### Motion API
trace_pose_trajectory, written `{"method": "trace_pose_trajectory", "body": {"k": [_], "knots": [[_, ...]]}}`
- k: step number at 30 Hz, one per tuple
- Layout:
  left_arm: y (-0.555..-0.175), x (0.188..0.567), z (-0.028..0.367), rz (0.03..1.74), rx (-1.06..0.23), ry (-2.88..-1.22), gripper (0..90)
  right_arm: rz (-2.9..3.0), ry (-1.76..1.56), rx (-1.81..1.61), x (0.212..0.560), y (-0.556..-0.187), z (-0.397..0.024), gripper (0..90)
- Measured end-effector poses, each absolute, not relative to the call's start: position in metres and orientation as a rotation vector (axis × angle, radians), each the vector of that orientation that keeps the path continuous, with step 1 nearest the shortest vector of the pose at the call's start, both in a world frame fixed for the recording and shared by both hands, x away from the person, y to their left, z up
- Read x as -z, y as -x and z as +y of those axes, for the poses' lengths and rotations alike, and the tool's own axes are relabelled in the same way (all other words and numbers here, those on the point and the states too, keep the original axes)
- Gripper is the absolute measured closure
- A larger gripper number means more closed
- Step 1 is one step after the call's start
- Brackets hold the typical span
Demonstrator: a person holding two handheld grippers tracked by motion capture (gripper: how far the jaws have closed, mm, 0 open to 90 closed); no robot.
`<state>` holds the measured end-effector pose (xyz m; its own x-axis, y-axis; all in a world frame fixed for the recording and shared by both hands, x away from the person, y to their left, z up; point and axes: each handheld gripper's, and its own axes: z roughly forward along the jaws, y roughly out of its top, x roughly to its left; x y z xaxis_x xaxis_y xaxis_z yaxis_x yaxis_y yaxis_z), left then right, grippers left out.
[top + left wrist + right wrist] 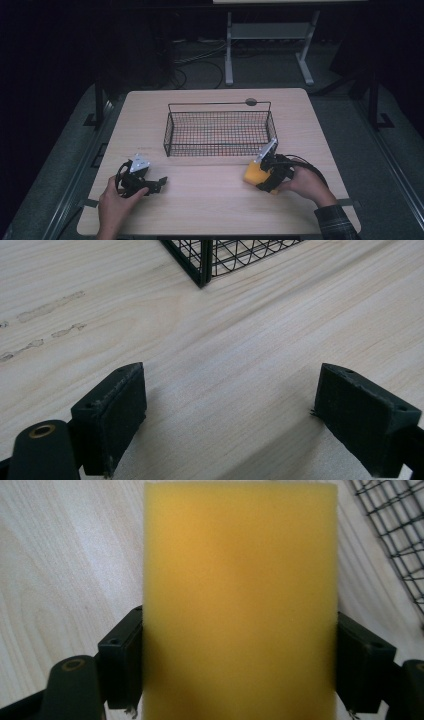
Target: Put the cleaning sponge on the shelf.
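Right now a yellow sponge (239,600) sits clamped between the two black jaws of the right gripper (266,176), each jaw pressed flat against one of its long sides. Seen from the high view, the sponge (254,173) is at the right front of the wooden table (210,205), just beside the near right corner of the wire basket (218,131) and outside it. I cannot tell whether it touches the tabletop. The right hand (305,184) wraps the gripper's body from behind, the forearm coming in from the lower right in a plaid sleeve (334,221), and the gripper points left and slightly away from the person.

Over at the left front, the left gripper (159,182) lies low over the table with its jaws spread wide apart and bare wood between them; its tip points right, toward the middle of the table. The left hand (116,201) grasps it from behind. In the left gripper view a basket corner (202,262) stands ahead, well apart from the jaws.
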<state>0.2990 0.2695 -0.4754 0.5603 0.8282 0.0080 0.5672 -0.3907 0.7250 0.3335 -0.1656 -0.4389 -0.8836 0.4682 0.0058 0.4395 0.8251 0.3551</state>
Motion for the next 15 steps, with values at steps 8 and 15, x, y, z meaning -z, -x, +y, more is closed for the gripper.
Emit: {"method": "trace_pose_trajectory", "body": {"k": [8, 15], "knots": [[-0.299, 0.475, 0.269, 1.114, -0.488, -2.108, 12.5, 2.892, -0.746, -0.573, 0.429, -0.333, -0.176, 22.4], [-0.299, 0.475, 0.269, 1.115, -0.489, -2.108, 12.5, 2.877, -0.772, -0.594, 0.424, -0.333, -0.184, 22.4]]}}
